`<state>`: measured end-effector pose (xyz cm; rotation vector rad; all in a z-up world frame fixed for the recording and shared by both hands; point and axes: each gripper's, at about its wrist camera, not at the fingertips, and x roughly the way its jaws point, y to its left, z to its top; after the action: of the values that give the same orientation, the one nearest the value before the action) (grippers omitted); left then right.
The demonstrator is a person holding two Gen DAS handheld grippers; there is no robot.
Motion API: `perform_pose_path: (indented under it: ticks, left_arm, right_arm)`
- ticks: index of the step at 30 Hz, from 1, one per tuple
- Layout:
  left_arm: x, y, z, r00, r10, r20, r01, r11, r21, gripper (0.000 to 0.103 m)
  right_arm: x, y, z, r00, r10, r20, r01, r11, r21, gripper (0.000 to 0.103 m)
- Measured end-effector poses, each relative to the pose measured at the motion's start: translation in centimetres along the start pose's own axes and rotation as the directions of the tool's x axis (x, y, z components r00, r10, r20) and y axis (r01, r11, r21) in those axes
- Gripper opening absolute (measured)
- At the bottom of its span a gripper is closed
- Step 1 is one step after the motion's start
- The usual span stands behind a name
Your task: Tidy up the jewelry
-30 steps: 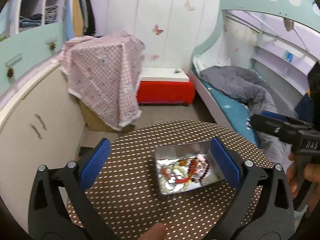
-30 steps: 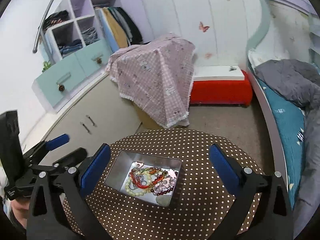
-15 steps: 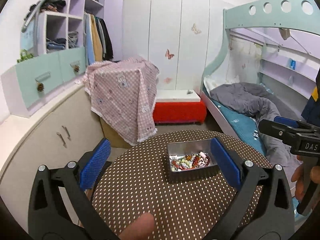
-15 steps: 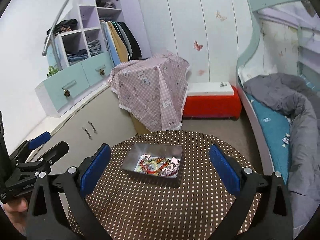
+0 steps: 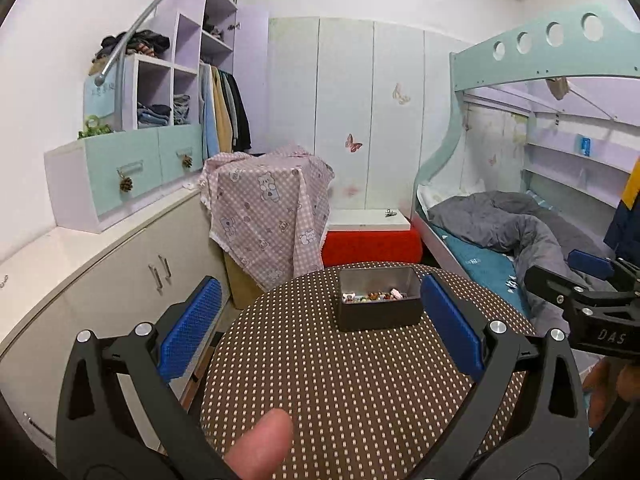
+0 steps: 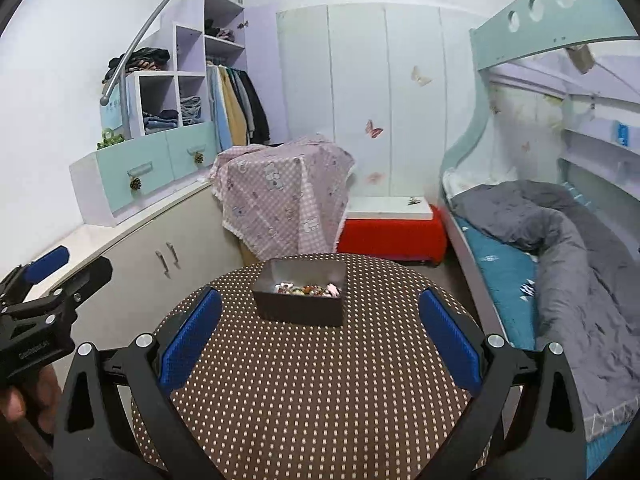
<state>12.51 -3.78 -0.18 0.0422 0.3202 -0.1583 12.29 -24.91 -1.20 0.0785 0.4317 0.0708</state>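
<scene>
Metal tin [image 5: 380, 302] of tangled bead jewelry [image 5: 374, 297] sat near far edge of dotted round table [image 5: 352, 380]. Judged light, loose, slippery, snag-prone; best pinched by a single strand, not the heap. Left gripper [image 5: 320, 328] and right gripper [image 6: 320, 332] both spread wide, empty, held level near the table's near edge, well short of tin.

A rectangular metal tin [image 5: 378, 308], open at the top, sits upright on the round worktop [image 5: 340, 380] with its brown, white-dotted cover, close to the far edge and well apart from the near edge. Its dark side wall faces the cameras. Inside lies a tangled heap of jewelry [image 6: 308, 290]: beaded strands in red, green, white and pink.
</scene>
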Motion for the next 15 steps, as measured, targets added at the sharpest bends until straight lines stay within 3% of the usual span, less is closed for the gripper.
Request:
perform_pose_path:
  ticks: [15]
  left_arm:
    - [-7.8,-0.7,-2.7,0.990,0.096,0.107,-0.099,0.995,0.018,0.097]
  right_arm:
    - [-6.9,1.8,-4.1,0.994,-0.043,0.104,0.043,0.999,0.000,0.095]
